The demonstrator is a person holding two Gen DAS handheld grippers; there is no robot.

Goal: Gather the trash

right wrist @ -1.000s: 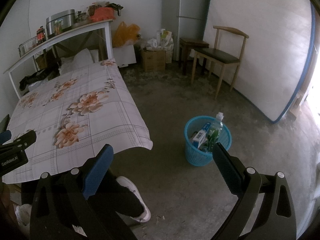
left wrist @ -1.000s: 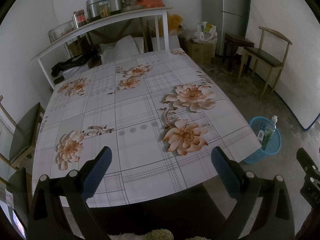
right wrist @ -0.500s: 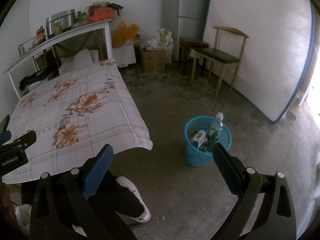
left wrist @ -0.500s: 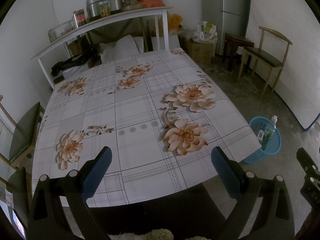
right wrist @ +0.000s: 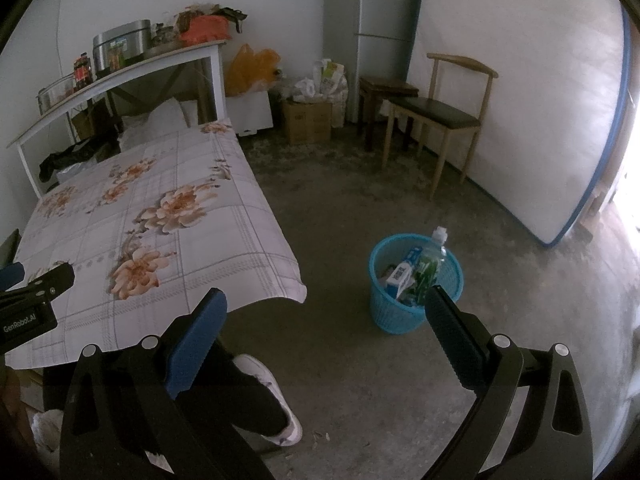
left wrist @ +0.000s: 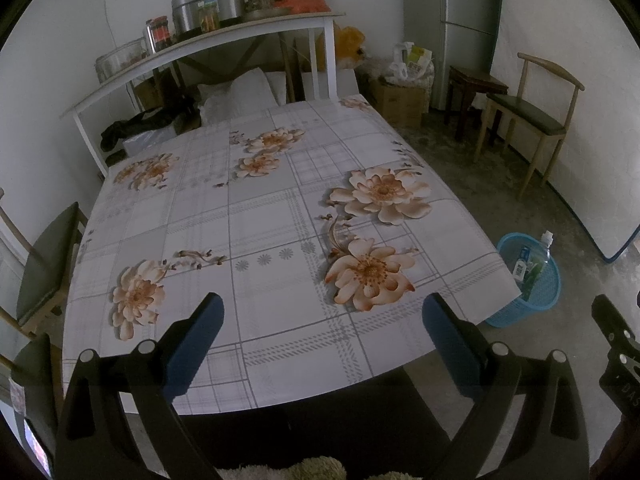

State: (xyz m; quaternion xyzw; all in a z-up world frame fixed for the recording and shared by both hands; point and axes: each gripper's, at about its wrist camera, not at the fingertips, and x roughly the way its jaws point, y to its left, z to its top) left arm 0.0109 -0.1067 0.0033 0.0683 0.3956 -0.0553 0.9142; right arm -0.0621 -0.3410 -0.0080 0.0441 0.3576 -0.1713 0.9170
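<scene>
My left gripper [left wrist: 320,316] hangs wide open and empty over the flowered tablecloth [left wrist: 256,216]. To its right, my right gripper [right wrist: 326,316] gapes just as wide above the concrete floor [right wrist: 360,380], holding nothing. The trash, a bottle [right wrist: 434,256] and cartons [right wrist: 402,272], sits in the blue basket [right wrist: 394,314] beside the table.

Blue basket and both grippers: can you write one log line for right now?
left gripper: open, empty | right gripper: open, empty | blue basket: on floor, holds bottle and cartons | tablecloth: no trash seen
</scene>
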